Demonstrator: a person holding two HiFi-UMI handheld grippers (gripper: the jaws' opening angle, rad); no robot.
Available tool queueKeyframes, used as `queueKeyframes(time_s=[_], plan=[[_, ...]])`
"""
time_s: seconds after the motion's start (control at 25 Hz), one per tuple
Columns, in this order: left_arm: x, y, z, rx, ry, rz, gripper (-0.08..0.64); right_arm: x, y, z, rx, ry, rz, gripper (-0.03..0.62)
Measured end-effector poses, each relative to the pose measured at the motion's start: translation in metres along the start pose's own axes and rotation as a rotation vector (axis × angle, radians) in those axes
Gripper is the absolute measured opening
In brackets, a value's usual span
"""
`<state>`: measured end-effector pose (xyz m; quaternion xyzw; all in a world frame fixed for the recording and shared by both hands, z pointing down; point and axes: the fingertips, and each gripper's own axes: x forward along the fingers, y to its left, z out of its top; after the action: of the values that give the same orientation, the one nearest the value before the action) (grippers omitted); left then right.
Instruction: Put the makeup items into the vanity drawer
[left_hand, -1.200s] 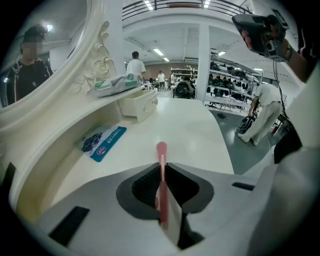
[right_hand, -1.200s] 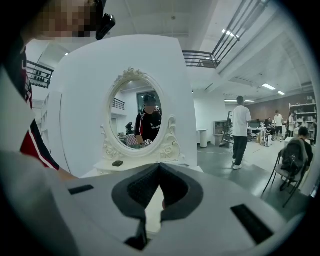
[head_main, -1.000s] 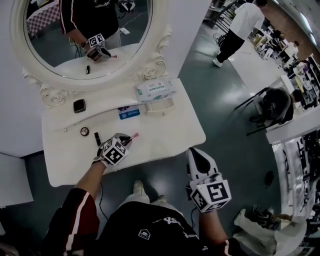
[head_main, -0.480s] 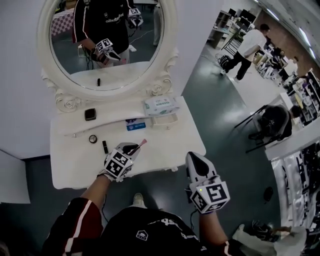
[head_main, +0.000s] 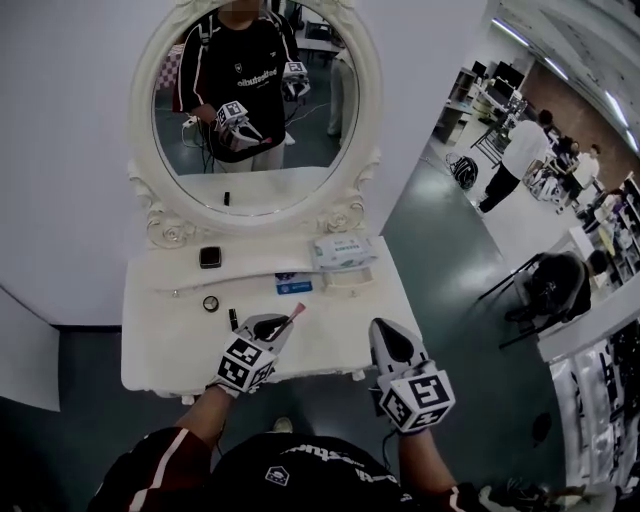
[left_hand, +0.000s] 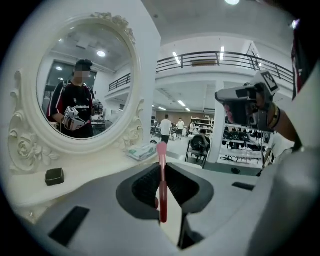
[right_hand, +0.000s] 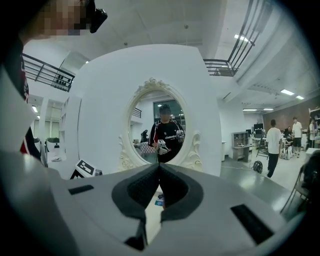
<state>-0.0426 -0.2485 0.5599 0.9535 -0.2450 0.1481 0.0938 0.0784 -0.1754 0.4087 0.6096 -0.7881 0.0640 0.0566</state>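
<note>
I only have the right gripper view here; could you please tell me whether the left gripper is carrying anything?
Observer: Yes, the left gripper is clamped on a red-handled makeup brush, with its pink tip pointing forward.
Operator: Thank you. What lies on the vanity top?
Observer: The head view shows a black square compact, a small round pot, a black tube and a wipes pack on the vanity top.
Operator: Is a drawer open?
Observer: The head view shows none pulled out; the right gripper hovers near the vanity's front right corner.
</note>
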Motion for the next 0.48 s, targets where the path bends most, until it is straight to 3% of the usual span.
queueKeyframes(time_s=[0.16, 0.48], plan=[[-0.022, 0.002, 0.023, -0.077, -0.077, 0.006, 0.046, 0.007, 0.013, 0.004, 0.008, 0.002, 0.03, 0.003], [-0.043, 0.002, 0.064, -0.037, -0.183, 0.027, 0.047, 0.012, 0.016, 0.006, 0.013, -0.005, 0.037, 0.003]])
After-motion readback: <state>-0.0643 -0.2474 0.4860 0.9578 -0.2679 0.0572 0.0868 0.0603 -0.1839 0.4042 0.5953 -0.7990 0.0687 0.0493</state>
